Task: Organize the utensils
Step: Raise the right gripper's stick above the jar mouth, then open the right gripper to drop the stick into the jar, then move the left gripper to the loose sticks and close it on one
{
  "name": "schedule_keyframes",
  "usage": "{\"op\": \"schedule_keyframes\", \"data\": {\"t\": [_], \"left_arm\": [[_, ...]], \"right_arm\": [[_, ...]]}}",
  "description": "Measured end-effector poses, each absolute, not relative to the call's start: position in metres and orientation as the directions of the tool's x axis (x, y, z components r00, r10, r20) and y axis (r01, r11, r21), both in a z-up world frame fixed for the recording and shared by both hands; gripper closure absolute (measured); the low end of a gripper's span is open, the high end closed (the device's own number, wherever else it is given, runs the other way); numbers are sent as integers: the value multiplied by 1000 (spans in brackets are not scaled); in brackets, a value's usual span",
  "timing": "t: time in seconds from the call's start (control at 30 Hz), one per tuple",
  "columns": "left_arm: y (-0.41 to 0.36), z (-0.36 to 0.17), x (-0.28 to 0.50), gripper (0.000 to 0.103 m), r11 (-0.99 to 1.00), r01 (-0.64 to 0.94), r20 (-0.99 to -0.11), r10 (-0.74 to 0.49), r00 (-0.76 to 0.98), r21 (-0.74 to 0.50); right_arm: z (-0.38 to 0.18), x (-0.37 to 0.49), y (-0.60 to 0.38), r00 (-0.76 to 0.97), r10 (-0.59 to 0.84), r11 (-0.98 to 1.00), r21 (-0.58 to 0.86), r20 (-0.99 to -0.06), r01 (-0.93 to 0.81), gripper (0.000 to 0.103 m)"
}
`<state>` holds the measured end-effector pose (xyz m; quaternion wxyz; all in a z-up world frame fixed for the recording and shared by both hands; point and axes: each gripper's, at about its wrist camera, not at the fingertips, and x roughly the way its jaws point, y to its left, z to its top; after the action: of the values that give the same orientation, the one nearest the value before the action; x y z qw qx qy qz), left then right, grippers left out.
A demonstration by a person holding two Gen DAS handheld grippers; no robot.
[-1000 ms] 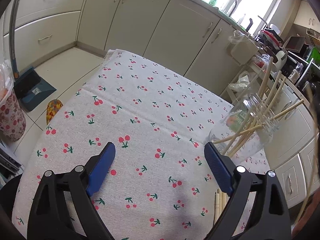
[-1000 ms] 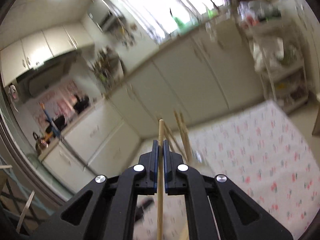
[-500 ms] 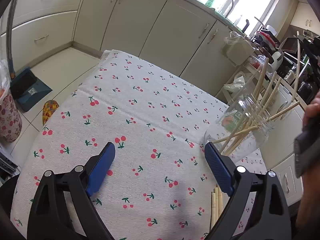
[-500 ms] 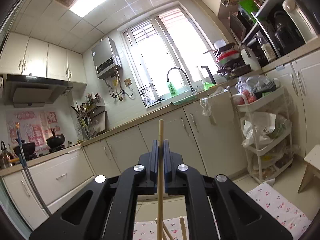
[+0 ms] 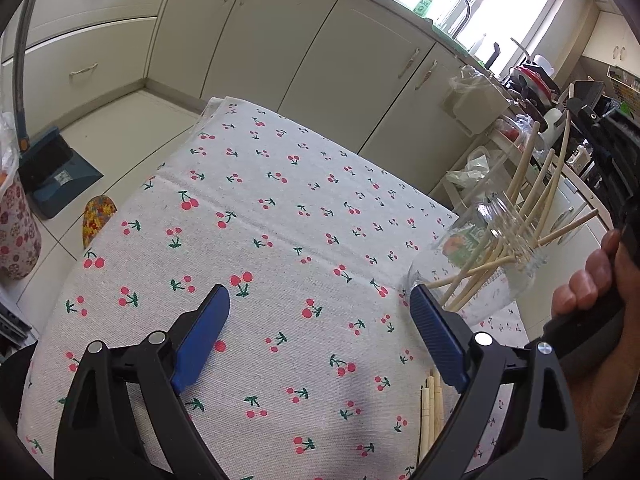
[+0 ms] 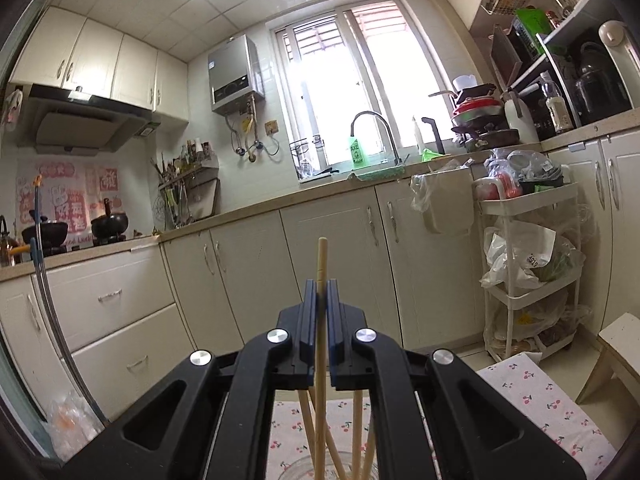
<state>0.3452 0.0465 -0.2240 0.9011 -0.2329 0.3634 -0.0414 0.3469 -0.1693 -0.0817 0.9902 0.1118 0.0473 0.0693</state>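
A clear glass jar [image 5: 486, 268] stands at the right side of the cherry-print tablecloth [image 5: 256, 240], with several pale wooden chopsticks [image 5: 532, 196] leaning in it. My right gripper [image 6: 320, 296] points level above the jar and is shut on one upright chopstick [image 6: 321, 264]; its lower end hangs among the chopsticks [image 6: 356, 420] in the jar's mouth [image 6: 304, 466]. A hand [image 5: 592, 280] holds that gripper at the right edge of the left wrist view. My left gripper [image 5: 320, 336] hovers open over the cloth, left of the jar, with nothing between its pads. A few loose chopsticks [image 5: 430, 412] lie by its right finger.
Cream cabinets [image 5: 304, 52] run behind the table. A blue dustpan [image 5: 52, 176] and a flowered bag [image 5: 16, 232] sit on the floor at the left. A white trolley [image 6: 528, 272] with bags and a wooden stool [image 6: 616, 356] stand right of the table.
My right gripper has turned level and carried its chopstick over the jar, coming into the left wrist view from the right. The left gripper has stayed in place, open.
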Motion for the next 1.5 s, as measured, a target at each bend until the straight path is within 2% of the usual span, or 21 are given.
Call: {"op": "schedule_keyframes", "data": {"t": [0.3, 0.37, 0.53, 0.63, 0.77, 0.97, 1.13, 1.27, 1.4, 1.5], "left_arm": [[46, -224, 346, 15, 893, -105, -644, -230, 730, -438], [45, -224, 347, 15, 895, -108, -648, -225, 728, -432], [44, -224, 347, 15, 901, -116, -657, -212, 723, -417], [43, -225, 347, 15, 904, -122, -663, -204, 720, -410], [43, -226, 348, 15, 907, -130, -670, -193, 717, -400], [42, -226, 348, 14, 914, -141, -683, -175, 709, -381], [41, -223, 344, 14, 919, -148, -687, -160, 709, -367], [34, -224, 335, 14, 938, -153, -735, -134, 664, -310], [11, -218, 316, 14, 968, -75, -751, -136, 647, -240], [-10, -212, 309, 14, 990, -24, -765, -93, 637, -141]], "right_arm": [[-91, 323, -164, 966, 216, 969, 152, -140, -194, 96], [-94, 315, -165, 962, 222, 970, 137, -161, -201, 87], [-93, 282, -172, 955, 231, 972, 86, -186, -219, 84], [-93, 261, -180, 950, 232, 972, 87, -208, -218, 75], [-106, 234, -195, 932, 220, 975, 105, -288, -198, 68], [-146, 214, -226, 869, 179, 977, 187, -462, -101, 67], [-170, 202, -239, 801, 168, 974, 220, -575, -46, 62], [-185, 196, -243, 767, 152, 978, 207, -623, -26, 55], [-189, 190, -254, 768, 161, 967, 254, -620, 3, 49], [-196, 187, -258, 756, 172, 962, 274, -632, 10, 47]]}}
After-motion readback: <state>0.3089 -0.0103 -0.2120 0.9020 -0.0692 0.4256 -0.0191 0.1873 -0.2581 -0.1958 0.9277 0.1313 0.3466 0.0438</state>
